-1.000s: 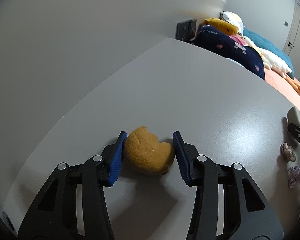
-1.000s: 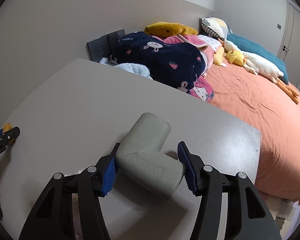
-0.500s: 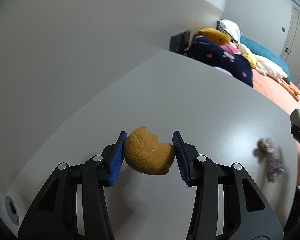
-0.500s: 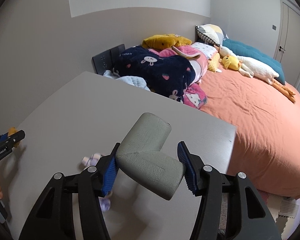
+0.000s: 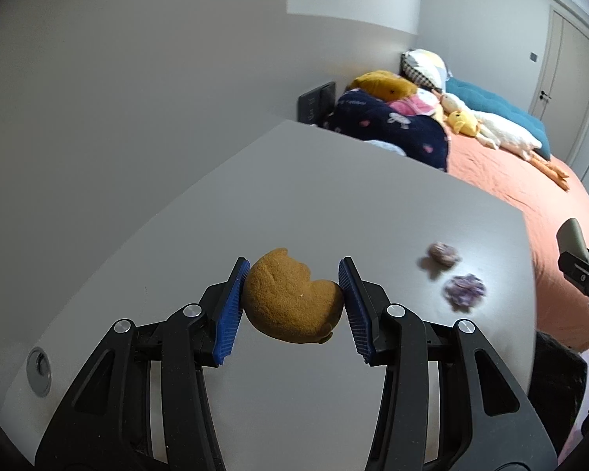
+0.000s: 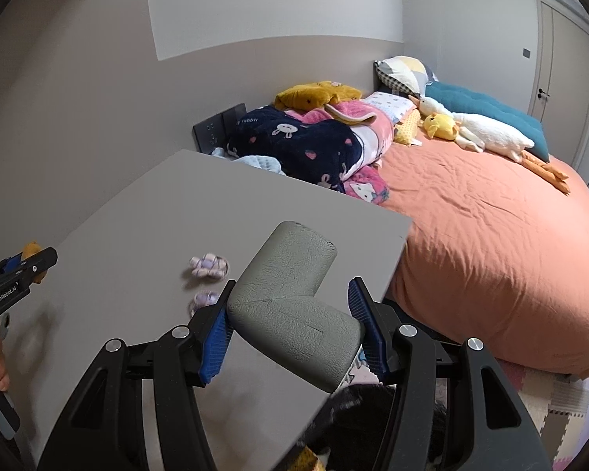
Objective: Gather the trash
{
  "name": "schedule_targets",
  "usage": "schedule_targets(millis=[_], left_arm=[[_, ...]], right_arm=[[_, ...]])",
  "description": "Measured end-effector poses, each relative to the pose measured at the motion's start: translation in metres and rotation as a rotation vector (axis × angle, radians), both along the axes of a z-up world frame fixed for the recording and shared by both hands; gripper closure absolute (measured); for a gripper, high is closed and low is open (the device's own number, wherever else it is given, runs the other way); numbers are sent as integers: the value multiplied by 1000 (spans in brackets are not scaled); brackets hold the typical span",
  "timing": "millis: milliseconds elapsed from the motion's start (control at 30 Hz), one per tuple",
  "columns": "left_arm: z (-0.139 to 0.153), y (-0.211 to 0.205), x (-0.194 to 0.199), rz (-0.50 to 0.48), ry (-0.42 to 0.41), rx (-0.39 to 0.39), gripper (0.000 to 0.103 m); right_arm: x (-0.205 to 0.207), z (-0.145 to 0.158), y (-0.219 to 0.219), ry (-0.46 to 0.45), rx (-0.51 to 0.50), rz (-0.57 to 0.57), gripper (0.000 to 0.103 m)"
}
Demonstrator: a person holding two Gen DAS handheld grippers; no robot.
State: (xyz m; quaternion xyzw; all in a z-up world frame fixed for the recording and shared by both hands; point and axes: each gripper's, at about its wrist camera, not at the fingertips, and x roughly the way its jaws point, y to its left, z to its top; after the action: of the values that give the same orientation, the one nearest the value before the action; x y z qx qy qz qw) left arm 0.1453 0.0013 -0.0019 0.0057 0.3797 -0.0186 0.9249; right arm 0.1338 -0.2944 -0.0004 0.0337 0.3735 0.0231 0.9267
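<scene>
My left gripper (image 5: 292, 304) is shut on a brown spongy lump (image 5: 290, 302) and holds it above the grey table (image 5: 333, 196). My right gripper (image 6: 290, 324) is shut on a grey L-shaped foam corner piece (image 6: 290, 302), lifted near the table's right edge. Two small purple crumpled scraps lie on the table: one (image 5: 443, 254) farther off, the other (image 5: 464, 290) nearer. In the right wrist view these scraps (image 6: 209, 266) sit left of the foam piece. The left gripper (image 6: 23, 265) shows at the left edge there.
A bed with an orange sheet (image 6: 491, 235) lies past the table's right edge, piled with blankets (image 6: 302, 145) and plush toys (image 6: 479, 133). A metal grommet (image 5: 39, 365) sits in the table's near left corner. A dark bin or bag (image 6: 365, 424) is below the table edge.
Both grippers have risen and pulled back from the table with their loads still held. More of the table, the two purple scraps and the bed have come into view.
</scene>
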Motion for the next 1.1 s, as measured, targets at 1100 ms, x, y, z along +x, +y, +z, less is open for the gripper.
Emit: schedule_targets(millis=[1100], left_arm=[[36, -79, -133, -155, -81, 2, 56]], right_arm=[[-164, 39, -39, -113, 22, -44, 45]])
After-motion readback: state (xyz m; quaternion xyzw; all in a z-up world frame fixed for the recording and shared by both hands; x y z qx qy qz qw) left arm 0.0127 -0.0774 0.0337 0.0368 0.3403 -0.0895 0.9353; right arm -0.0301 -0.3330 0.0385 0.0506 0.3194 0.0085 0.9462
